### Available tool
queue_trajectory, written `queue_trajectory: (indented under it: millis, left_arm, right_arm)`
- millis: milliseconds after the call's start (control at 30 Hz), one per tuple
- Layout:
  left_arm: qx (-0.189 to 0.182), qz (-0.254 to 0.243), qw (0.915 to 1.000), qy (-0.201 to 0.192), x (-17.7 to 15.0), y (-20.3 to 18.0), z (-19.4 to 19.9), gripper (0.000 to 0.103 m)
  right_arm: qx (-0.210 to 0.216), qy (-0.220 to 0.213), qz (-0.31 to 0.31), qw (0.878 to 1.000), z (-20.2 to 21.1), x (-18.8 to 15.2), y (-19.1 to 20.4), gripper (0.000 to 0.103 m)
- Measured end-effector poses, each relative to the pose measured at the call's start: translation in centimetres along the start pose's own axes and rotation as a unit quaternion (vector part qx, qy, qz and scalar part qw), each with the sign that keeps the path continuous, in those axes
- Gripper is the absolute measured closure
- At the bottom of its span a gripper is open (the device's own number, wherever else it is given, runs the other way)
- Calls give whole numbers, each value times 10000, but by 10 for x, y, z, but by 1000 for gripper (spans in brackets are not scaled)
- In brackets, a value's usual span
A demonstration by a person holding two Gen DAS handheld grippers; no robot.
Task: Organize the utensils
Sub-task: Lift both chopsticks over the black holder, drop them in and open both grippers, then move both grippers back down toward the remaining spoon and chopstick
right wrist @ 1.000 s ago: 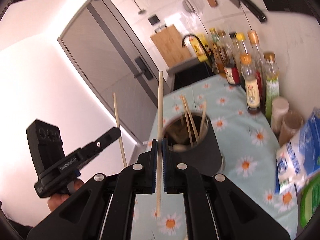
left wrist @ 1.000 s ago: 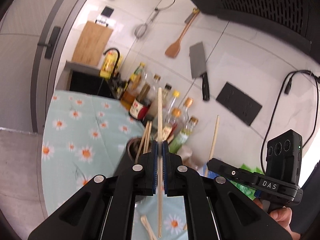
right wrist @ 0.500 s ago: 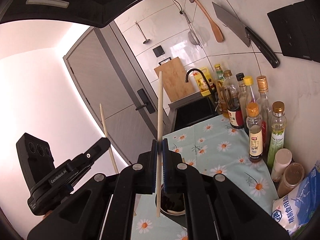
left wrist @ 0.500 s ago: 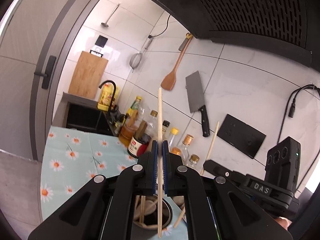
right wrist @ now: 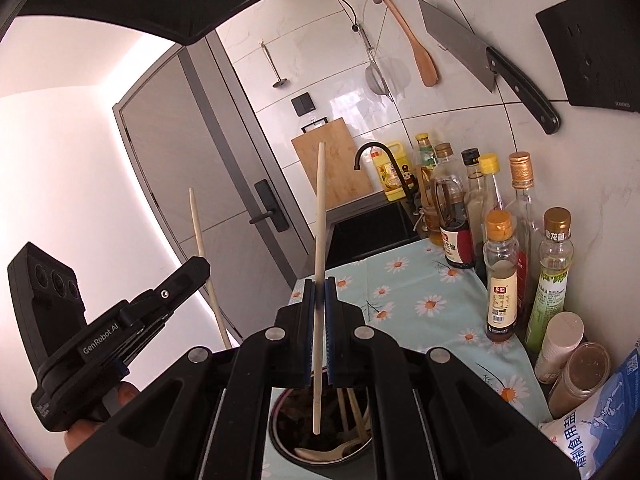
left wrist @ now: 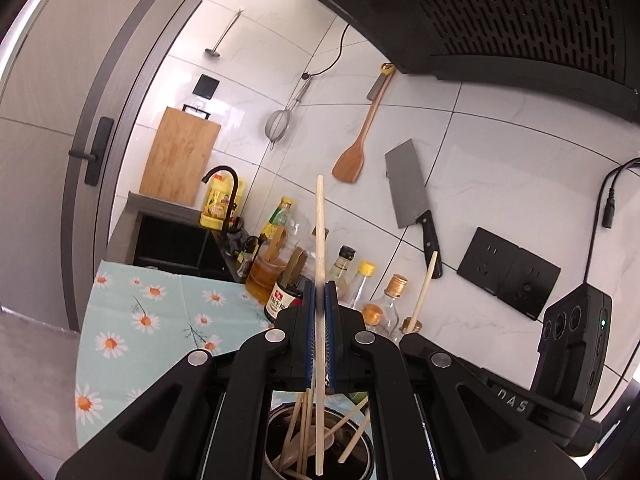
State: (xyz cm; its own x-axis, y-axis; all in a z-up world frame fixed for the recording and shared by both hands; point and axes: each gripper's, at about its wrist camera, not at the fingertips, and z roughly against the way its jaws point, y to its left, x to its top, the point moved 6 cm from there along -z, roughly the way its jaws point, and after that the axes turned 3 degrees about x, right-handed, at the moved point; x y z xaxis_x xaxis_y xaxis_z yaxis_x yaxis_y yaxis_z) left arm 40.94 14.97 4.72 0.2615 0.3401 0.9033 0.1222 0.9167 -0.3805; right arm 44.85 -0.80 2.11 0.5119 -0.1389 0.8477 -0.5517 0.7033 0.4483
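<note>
My left gripper is shut on a wooden chopstick, held upright with its lower tip over the open dark utensil pot, which holds several chopsticks and a pale spoon. My right gripper is shut on a second chopstick, also upright, its lower tip inside the mouth of the same pot. Each gripper shows in the other's view, the right one close beside the left, the left one close beside the right.
A daisy-print cloth covers the counter. Several oil and sauce bottles line the tiled wall, with a salt bag and jars at right. A cleaver, spatula and strainer hang above. A black sink lies behind.
Both grippers have risen and tilted up over the pot. The pot has slid from ahead of the fingers to under them, and both chopsticks' lower tips now point into it.
</note>
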Motion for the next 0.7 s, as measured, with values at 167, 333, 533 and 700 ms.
queue_trajectory:
  millis: [167, 333, 533, 700]
  left_arm:
    - [26, -139, 9999, 92, -15, 2, -11, 99]
    - [84, -251, 9990, 373, -38, 5, -25, 99]
    - [113, -615, 9963, 589, -58, -3, -28, 98]
    - [122, -712, 9946, 747, -70, -7, -18, 98]
  right_arm:
    - [-92, 76, -14, 9999, -12, -13, -11, 97]
    - [-142, 232, -13, 9996, -22, -31, -17, 97]
    - [-162, 401, -3, 9991, -25, -53, -19, 96]
    - [-253, 472, -164, 9984, -16, -65, -21, 84]
